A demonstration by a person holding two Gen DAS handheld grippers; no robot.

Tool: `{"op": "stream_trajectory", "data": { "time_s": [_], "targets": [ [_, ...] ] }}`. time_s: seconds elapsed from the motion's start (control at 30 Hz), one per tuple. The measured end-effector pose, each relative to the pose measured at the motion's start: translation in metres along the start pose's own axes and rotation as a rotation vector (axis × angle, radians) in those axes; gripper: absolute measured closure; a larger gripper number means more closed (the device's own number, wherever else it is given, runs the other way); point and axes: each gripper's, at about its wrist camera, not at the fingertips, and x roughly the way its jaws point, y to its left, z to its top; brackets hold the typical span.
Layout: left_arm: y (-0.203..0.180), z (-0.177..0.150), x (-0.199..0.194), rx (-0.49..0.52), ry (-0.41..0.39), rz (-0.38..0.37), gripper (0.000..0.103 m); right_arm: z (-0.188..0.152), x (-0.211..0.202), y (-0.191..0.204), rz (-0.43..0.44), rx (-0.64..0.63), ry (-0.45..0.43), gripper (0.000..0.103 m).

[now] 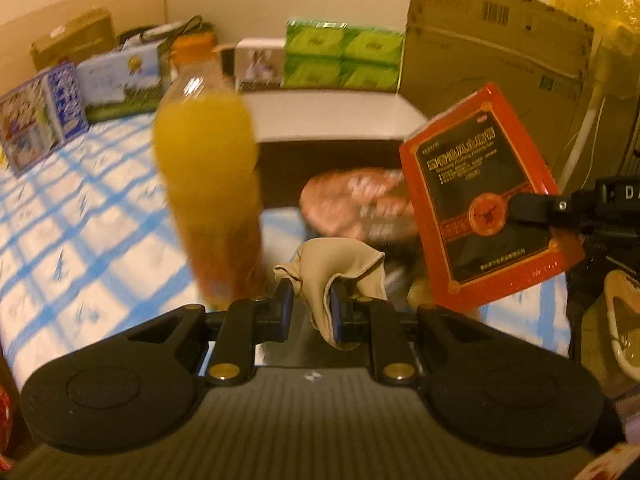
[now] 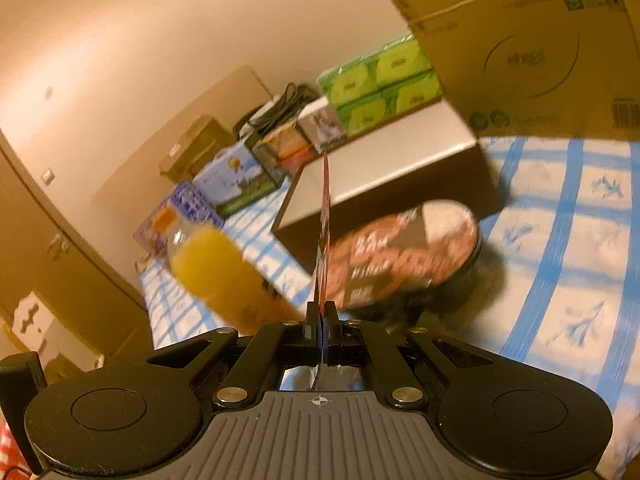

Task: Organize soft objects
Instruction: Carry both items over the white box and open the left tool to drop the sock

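Note:
My left gripper [image 1: 310, 300] is shut on a beige cloth [image 1: 332, 272], which bunches between its fingers above the blue-checked tablecloth [image 1: 80, 220]. My right gripper [image 2: 321, 320] is shut on a flat red-and-black packet [image 2: 325, 216], seen edge-on in the right wrist view. In the left wrist view the packet [image 1: 480, 200] hangs in the air at the right, held at its right edge by the right gripper [image 1: 520, 206].
An orange juice bottle [image 1: 208, 176] stands just left of the cloth. A round instant-noodle bowl [image 2: 408, 256] lies before a flat grey box [image 2: 392, 168]. Green tissue packs [image 1: 344, 56], a cardboard box [image 1: 492, 40] and small cartons [image 1: 120, 80] line the back wall.

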Motion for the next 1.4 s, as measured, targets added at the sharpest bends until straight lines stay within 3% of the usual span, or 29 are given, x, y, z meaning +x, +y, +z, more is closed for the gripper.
{"op": "stream_trajectory", "data": {
  "time_s": [0.3, 0.67, 0.97, 1.23, 1.4],
  "targets": [
    [-0.029, 0.092, 0.056, -0.003, -0.03, 0.009, 0.085, 0.084, 0.018, -0.043, 0.001, 0.072, -0.079, 0.102],
    [-0.039, 0.183, 0.147, 0.004, -0.03, 0.11, 0.085, 0.162, 0.094, -0.074, 0.008, 0.101, -0.091, 0.102],
    [-0.031, 0.212, 0.213, -0.03, 0.02, 0.171, 0.085, 0.192, 0.158, -0.098, -0.023, 0.115, -0.056, 0.102],
    [-0.027, 0.219, 0.24, -0.044, 0.023, 0.205, 0.066, 0.192, 0.187, -0.113, -0.034, 0.104, -0.022, 0.102],
    [-0.022, 0.213, 0.244, -0.05, 0.042, 0.199, 0.066, 0.19, 0.198, -0.121, -0.04, 0.106, -0.004, 0.102]
  ]
}}
